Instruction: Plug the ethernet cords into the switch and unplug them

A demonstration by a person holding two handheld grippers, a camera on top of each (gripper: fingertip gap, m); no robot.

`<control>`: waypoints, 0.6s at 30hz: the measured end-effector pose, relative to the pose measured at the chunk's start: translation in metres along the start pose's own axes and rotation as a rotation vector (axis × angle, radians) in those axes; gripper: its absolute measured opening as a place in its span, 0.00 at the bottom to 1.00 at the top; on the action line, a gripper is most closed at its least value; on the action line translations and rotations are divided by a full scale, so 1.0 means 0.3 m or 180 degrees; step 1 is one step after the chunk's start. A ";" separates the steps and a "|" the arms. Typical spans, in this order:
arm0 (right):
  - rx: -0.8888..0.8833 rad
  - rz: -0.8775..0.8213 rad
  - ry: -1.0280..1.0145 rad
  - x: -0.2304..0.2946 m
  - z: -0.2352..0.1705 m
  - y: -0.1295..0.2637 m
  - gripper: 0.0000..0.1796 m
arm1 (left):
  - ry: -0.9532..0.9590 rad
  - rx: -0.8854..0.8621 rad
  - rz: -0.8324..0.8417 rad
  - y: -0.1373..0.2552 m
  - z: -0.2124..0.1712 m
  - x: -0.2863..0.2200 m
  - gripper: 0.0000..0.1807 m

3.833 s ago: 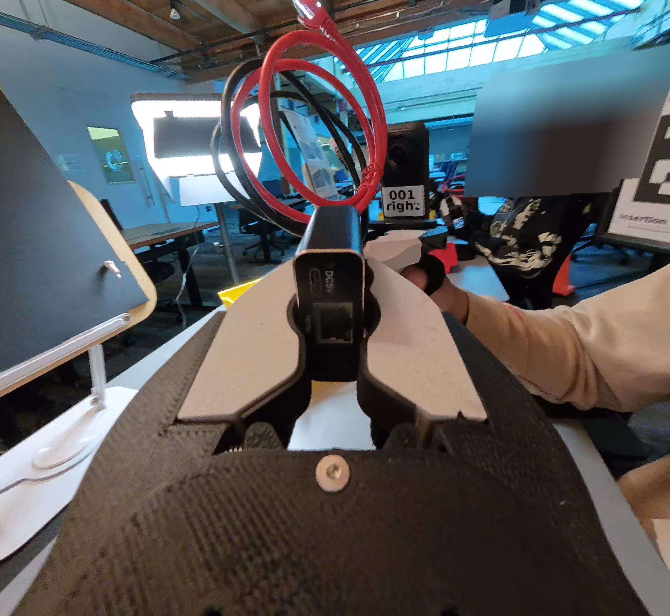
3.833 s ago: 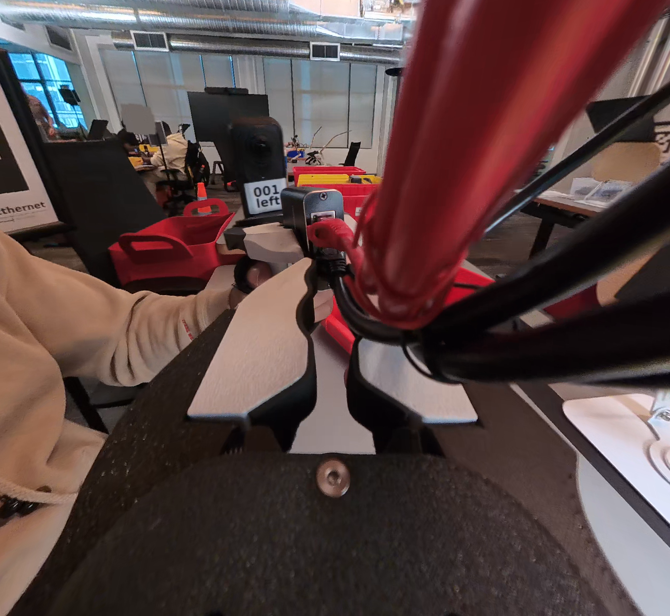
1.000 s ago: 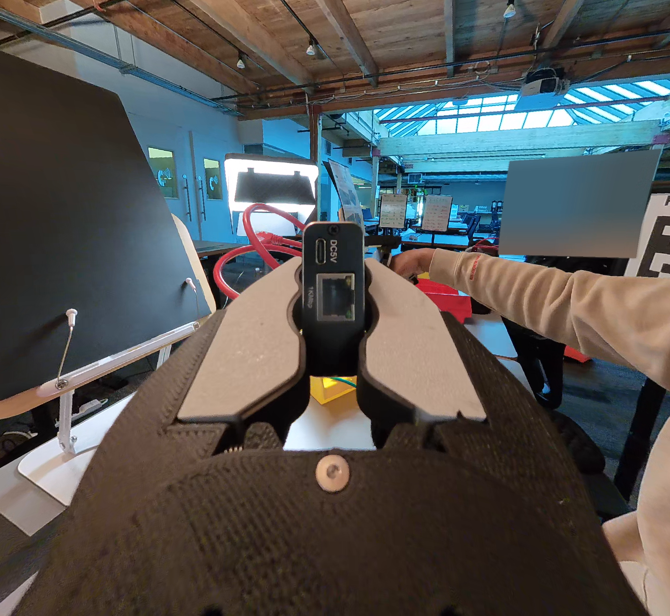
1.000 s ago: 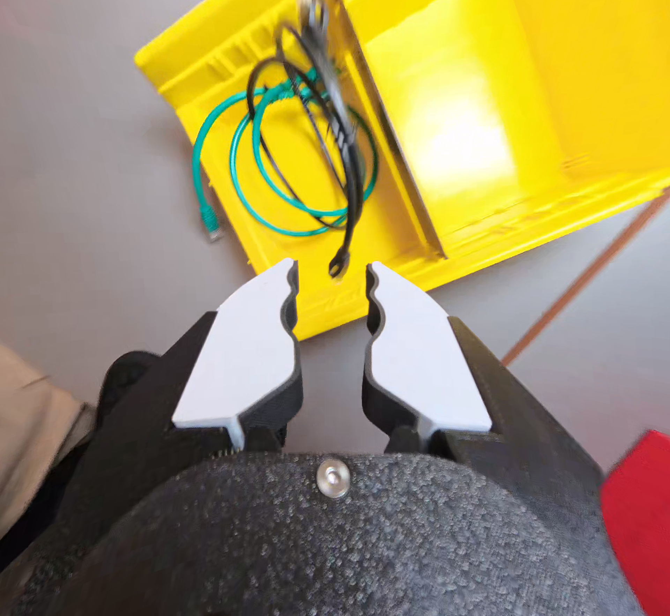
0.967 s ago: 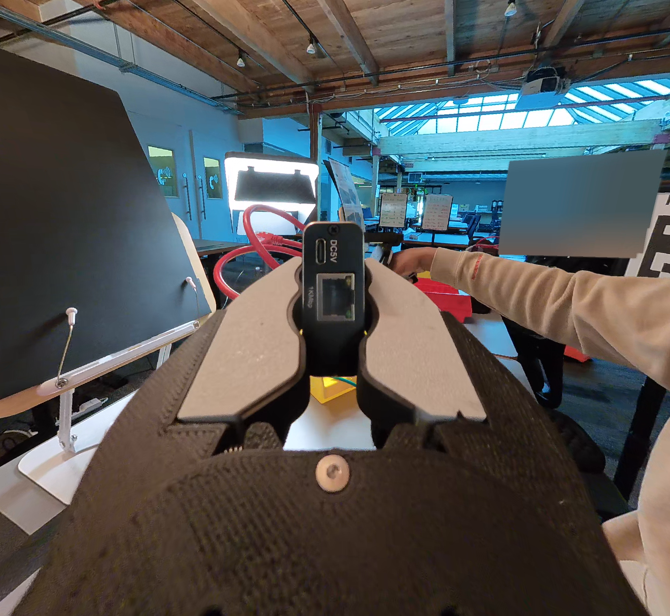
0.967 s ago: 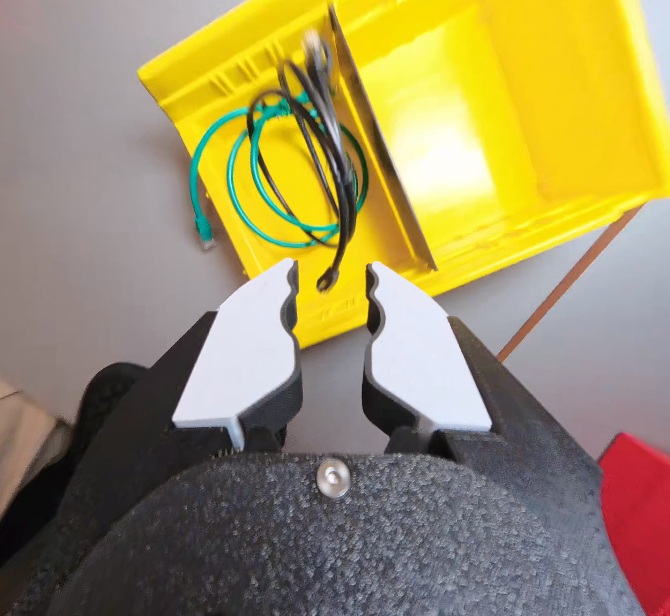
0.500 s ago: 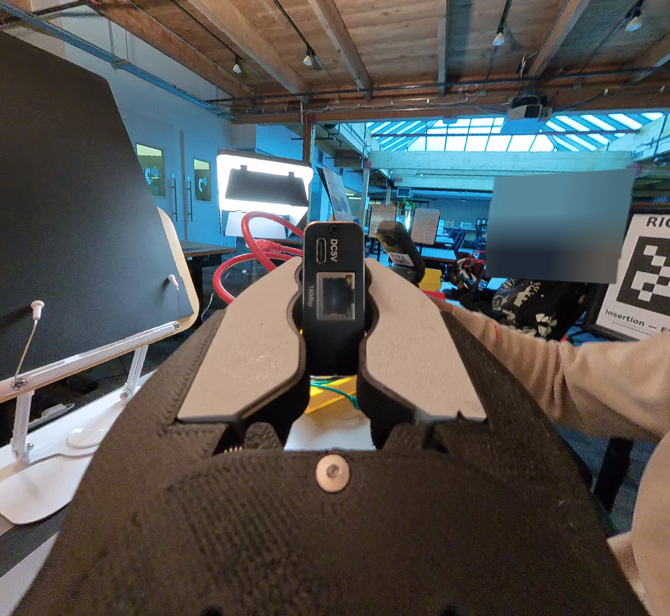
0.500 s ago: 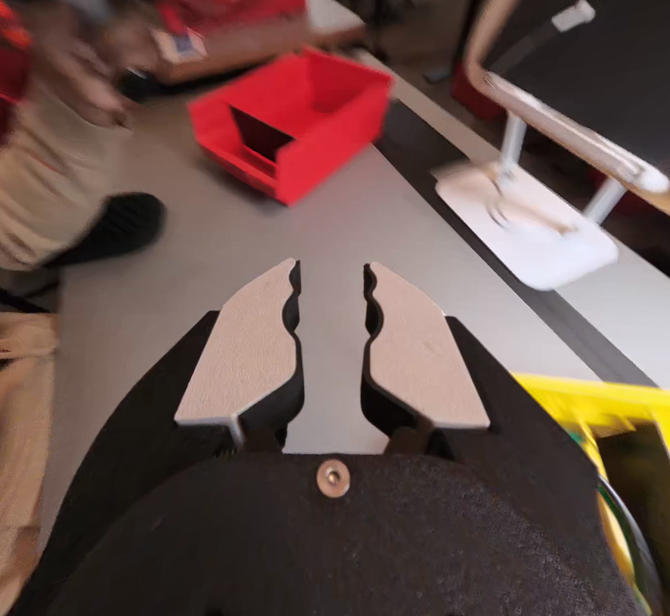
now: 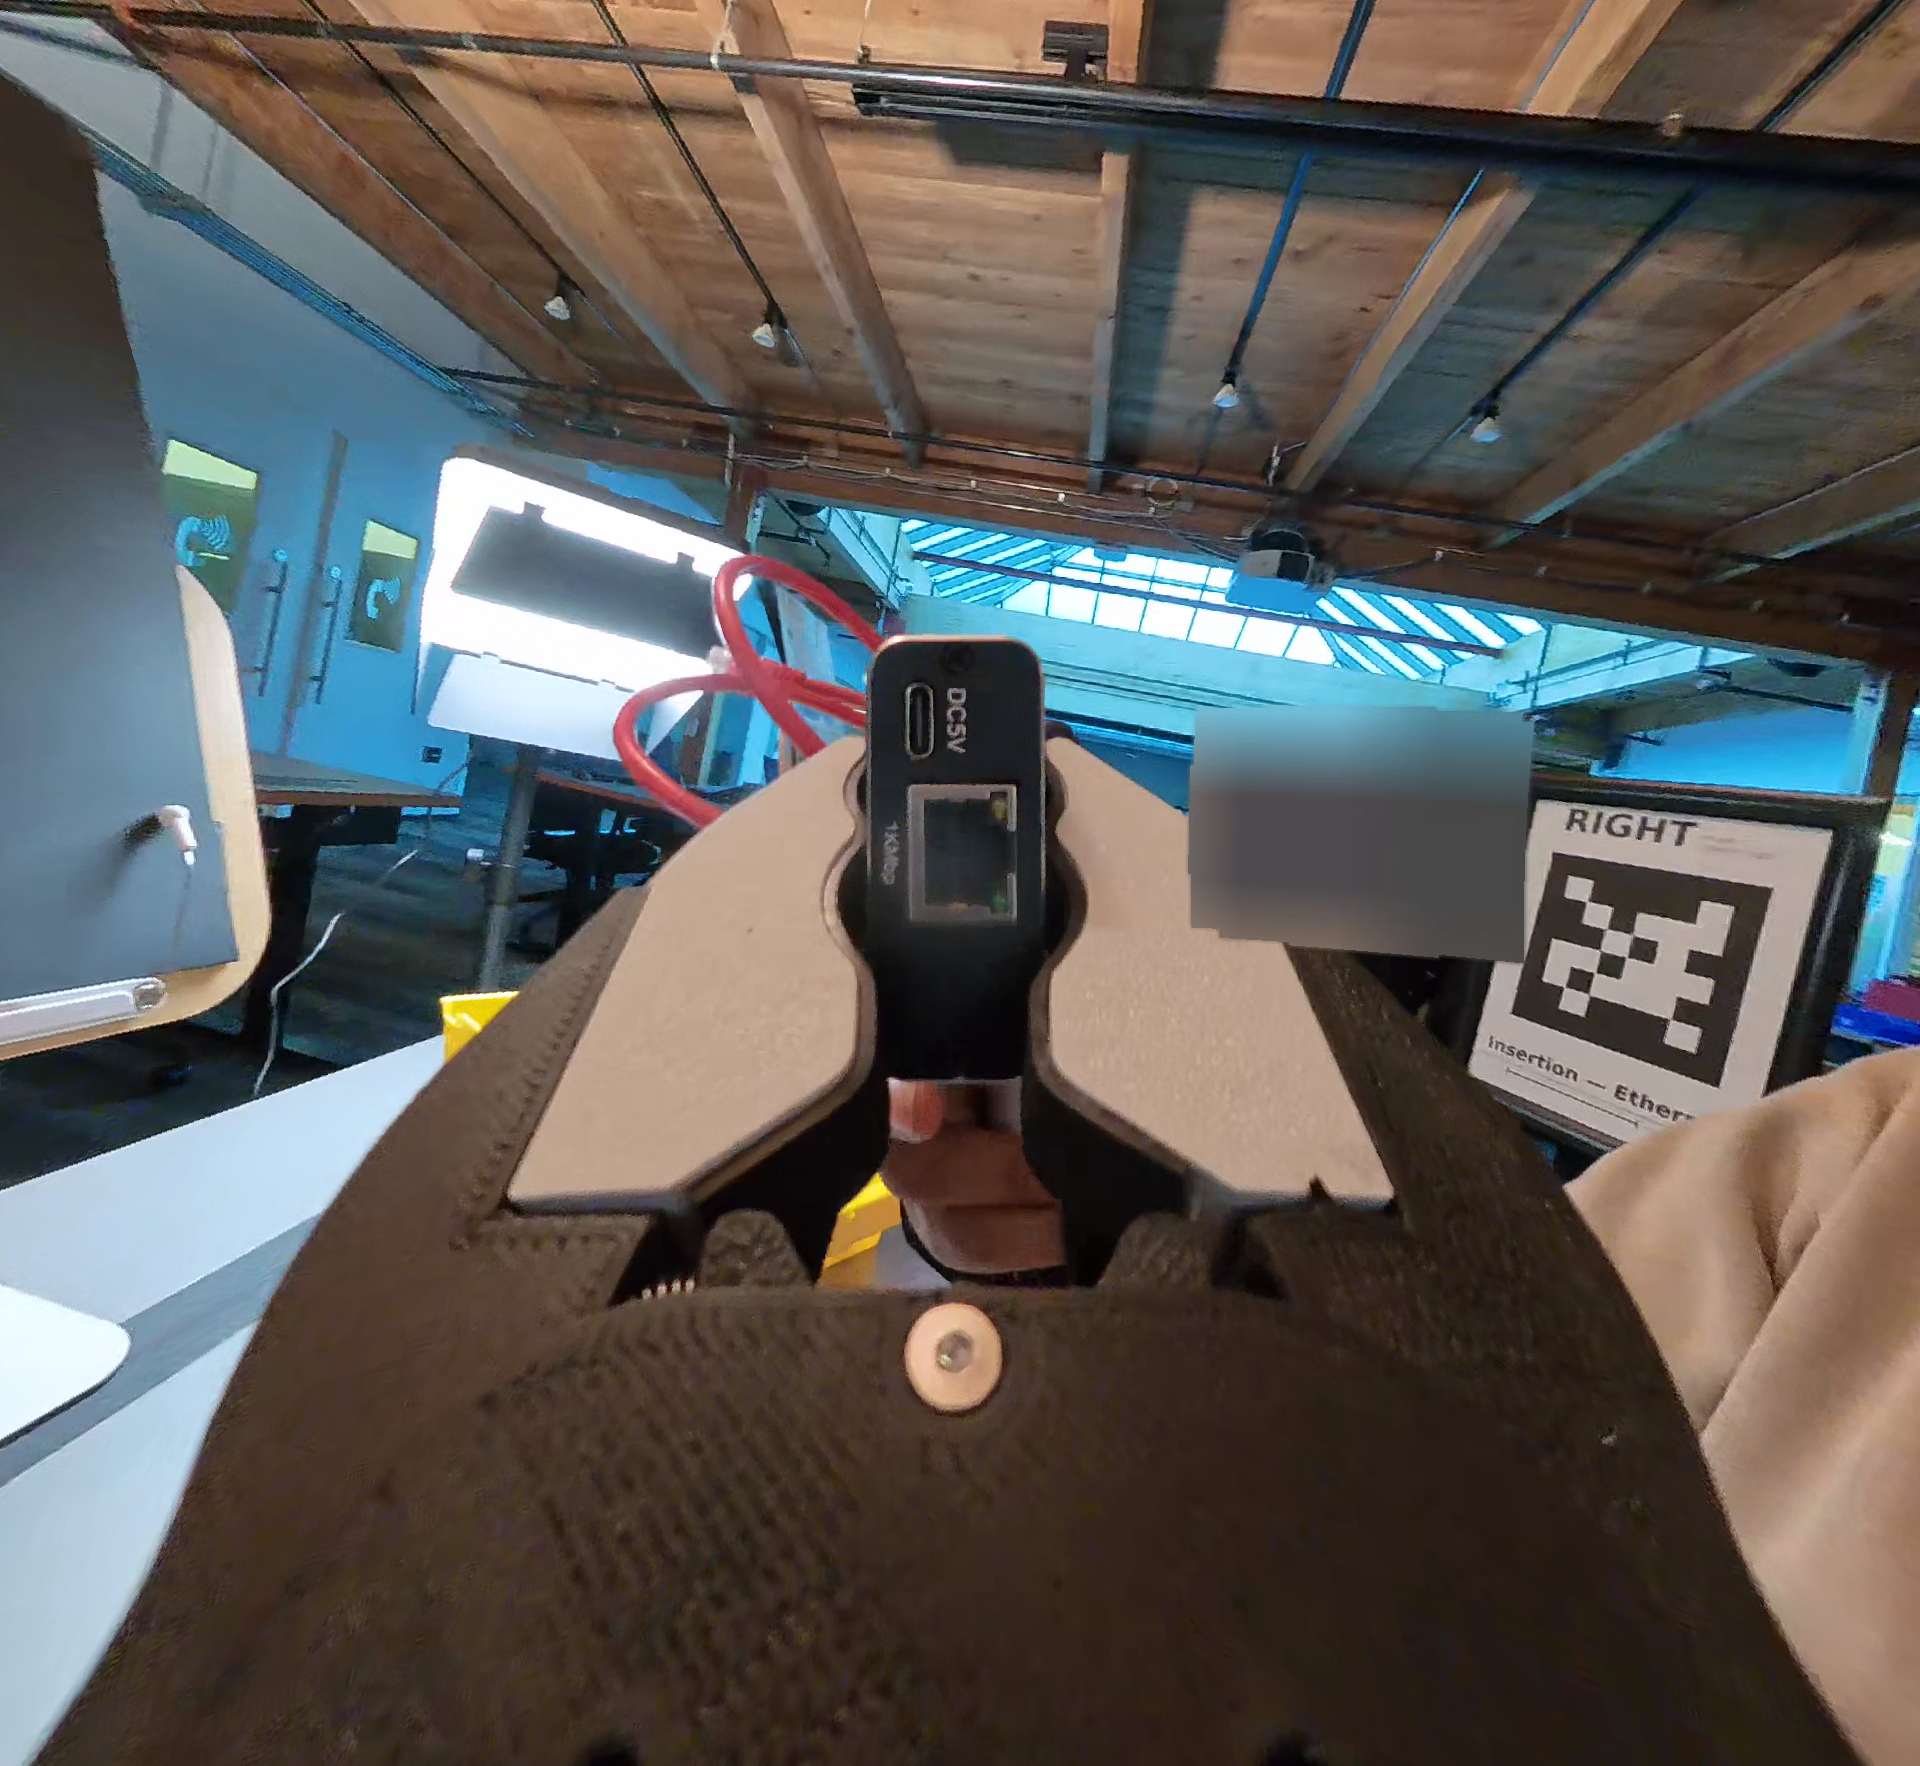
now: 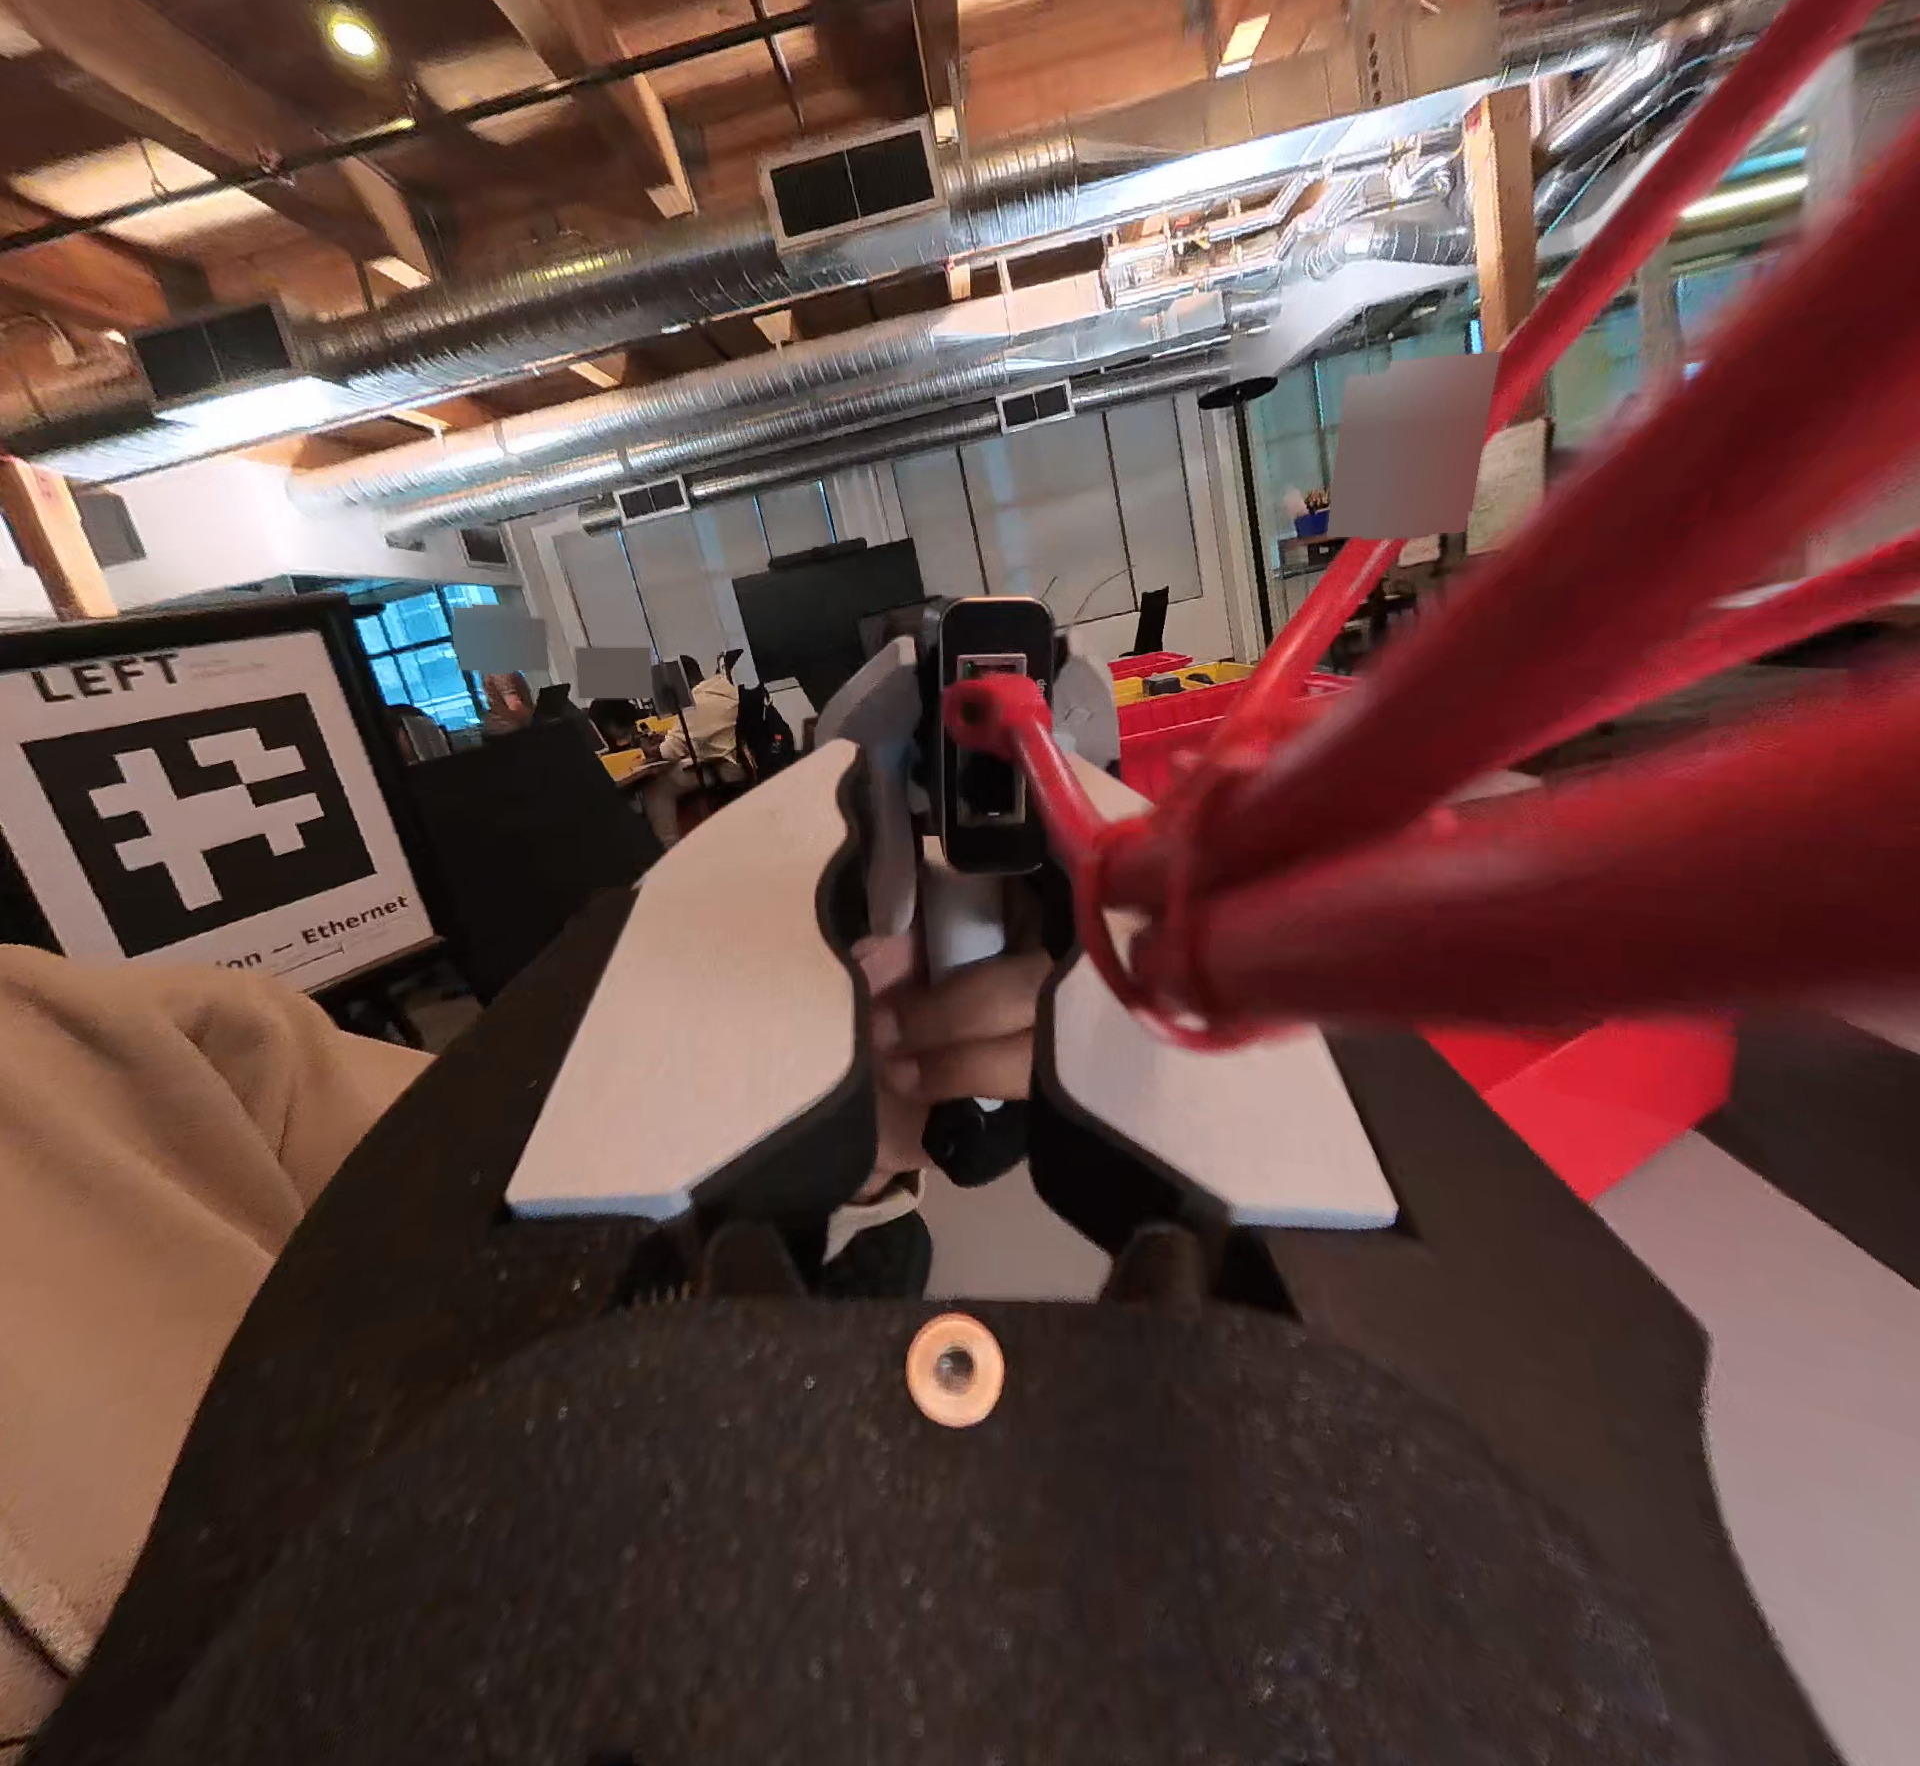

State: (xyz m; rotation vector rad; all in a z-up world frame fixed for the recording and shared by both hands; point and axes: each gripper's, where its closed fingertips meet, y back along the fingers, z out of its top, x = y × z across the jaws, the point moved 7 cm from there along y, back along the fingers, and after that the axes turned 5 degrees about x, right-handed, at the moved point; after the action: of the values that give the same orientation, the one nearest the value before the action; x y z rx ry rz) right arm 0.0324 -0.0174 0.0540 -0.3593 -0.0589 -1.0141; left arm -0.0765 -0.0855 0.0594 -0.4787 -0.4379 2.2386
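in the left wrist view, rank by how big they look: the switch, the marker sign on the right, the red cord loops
1. marker sign
2. switch, enlarged by nearness to the camera
3. red cord loops, partly hidden behind the switch and the left gripper, so unsure

Red bins (image 10: pixel 1195 688) behind — marker boards (image 9: pixel 1652 963) (image 10: pixel 203 797) each side, black panel (image 9: pixel 83 677) far left.
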 end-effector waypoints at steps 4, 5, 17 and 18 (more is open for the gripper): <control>-0.0072 -0.0084 0.0126 0.004 0.013 0.040 0.10 | -0.0027 0.0097 -0.0113 -0.024 -0.028 -0.019 0.15; -0.0107 -0.0049 0.0088 0.004 0.019 0.048 0.10 | -0.0056 0.0156 -0.0119 -0.031 -0.036 -0.024 0.15; 0.0258 0.0027 0.0513 0.022 0.037 0.099 0.09 | -0.0288 0.0903 -0.0156 -0.060 -0.080 -0.044 0.15; 0.0286 0.0039 0.0571 0.027 0.039 0.102 0.09 | -0.0367 0.1004 -0.0147 -0.062 -0.082 -0.050 0.15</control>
State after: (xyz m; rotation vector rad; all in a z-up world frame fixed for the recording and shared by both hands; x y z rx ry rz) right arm 0.0637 -0.0059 0.0585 -0.1857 0.0594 -1.0243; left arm -0.0439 -0.0814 0.0495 -0.1735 -0.1462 2.2438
